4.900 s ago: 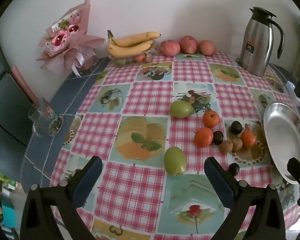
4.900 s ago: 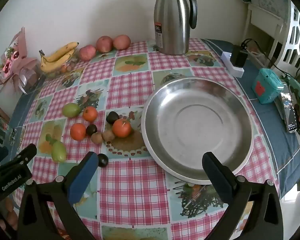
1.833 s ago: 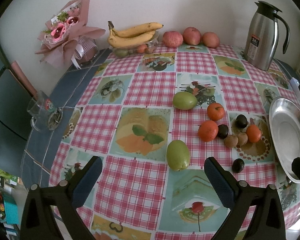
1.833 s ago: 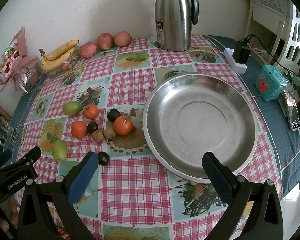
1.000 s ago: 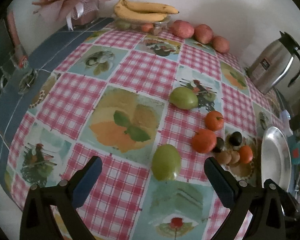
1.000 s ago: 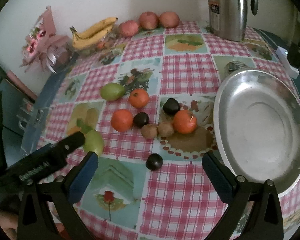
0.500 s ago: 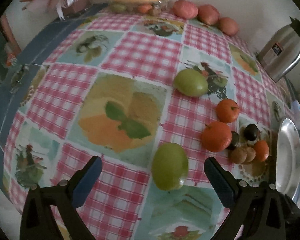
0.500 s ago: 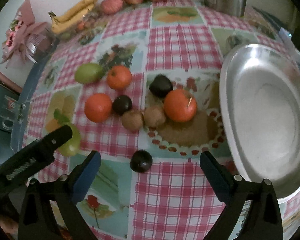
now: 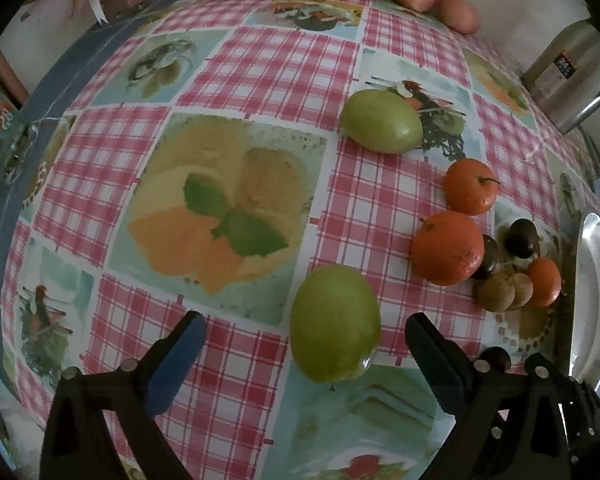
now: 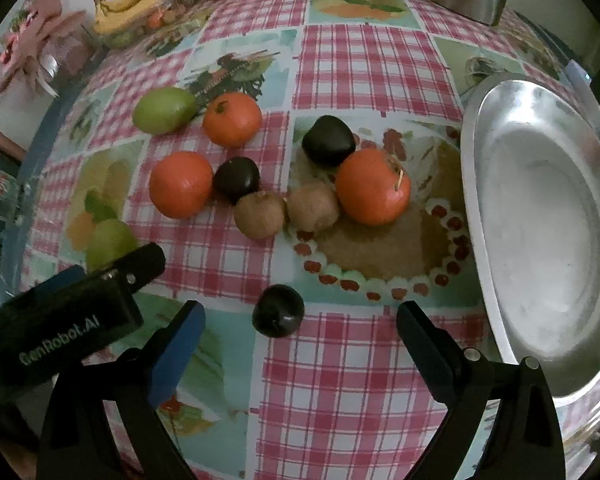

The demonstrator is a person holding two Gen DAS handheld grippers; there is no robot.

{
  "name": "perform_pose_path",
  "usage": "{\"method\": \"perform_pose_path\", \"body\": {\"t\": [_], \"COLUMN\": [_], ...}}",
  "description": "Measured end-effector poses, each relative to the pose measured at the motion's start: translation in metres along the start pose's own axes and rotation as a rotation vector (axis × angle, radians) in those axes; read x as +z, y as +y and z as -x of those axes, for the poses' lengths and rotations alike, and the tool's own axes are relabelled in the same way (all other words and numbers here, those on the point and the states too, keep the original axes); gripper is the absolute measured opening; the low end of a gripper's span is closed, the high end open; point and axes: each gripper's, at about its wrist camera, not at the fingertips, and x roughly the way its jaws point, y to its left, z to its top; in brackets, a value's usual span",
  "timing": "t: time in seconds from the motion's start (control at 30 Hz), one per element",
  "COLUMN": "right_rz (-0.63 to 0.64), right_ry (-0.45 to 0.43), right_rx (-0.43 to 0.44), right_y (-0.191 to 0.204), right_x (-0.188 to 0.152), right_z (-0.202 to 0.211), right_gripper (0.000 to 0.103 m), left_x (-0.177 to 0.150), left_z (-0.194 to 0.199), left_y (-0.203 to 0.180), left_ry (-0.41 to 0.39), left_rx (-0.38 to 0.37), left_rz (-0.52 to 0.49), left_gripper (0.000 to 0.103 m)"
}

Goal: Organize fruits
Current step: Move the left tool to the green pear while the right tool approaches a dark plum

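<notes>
**Two tools poised over loose fruit beside a bare dish**

The left tool [image 9: 302, 344] stood wide, nothing gripped, a green fruit [image 9: 334, 322] between its pads. The right tool [image 10: 298, 334], wide and narrowing, framed a dark plum [image 10: 278, 310] without touching it. Both fruits looked firm, smooth and round, likely to roll; a hold across the middle seemed safest, gently on the plum. The steel dish [image 10: 480, 184] held nothing. Oranges [image 10: 372, 186] and kiwis [image 10: 312, 206] lay on the table just left of the dish.
</notes>
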Motion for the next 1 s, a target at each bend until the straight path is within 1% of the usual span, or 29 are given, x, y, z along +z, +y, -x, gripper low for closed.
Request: {"method": "perform_pose_path", "body": {"t": [0.1,0.2,0.27,0.4,0.57,0.6,0.7,0.9,1.0], "right_rz": [0.023,0.032,0.030,0.019,-0.020,-0.035,-0.041,-0.039,-0.042], "right_ry": [0.007,0.019,0.020,0.014,0.018,0.031,0.040,0.034,0.051], "right_rx": [-0.038,-0.095,-0.116,-0.119,-0.122,-0.133,-0.123,-0.122,-0.126], "right_y": [0.005,0.007,0.015,0.018,0.017,0.017,0.012,0.008,0.006], "right_x": [-0.001,-0.001,0.000,0.002,0.001,0.003,0.005,0.004,0.003], "right_z": [-0.002,-0.005,-0.010,-0.013,-0.017,-0.020,-0.025,-0.028,-0.026], "right_gripper": [0.097,0.097,0.098,0.098,0.103,0.103,0.103,0.103,0.102], "left_x": [-0.001,0.007,0.009,0.011,0.009,0.008,0.008,0.006,0.001], "left_z": [-0.003,-0.010,-0.012,-0.015,-0.016,-0.013,-0.014,-0.018,-0.014], "left_y": [0.002,0.010,0.013,0.016,0.021,0.022,0.025,0.033,0.030], "left_ry": [0.003,0.005,0.006,0.006,0.002,0.003,0.001,-0.006,-0.010], "left_rx": [0.011,0.027,0.030,0.021,0.008,0.007,0.010,-0.012,-0.004], "left_rz": [0.005,0.012,0.011,0.012,0.021,0.021,0.022,0.038,0.033], "left_gripper": [0.100,0.100,0.100,0.100,0.099,0.099,0.099,0.099,0.096]}}
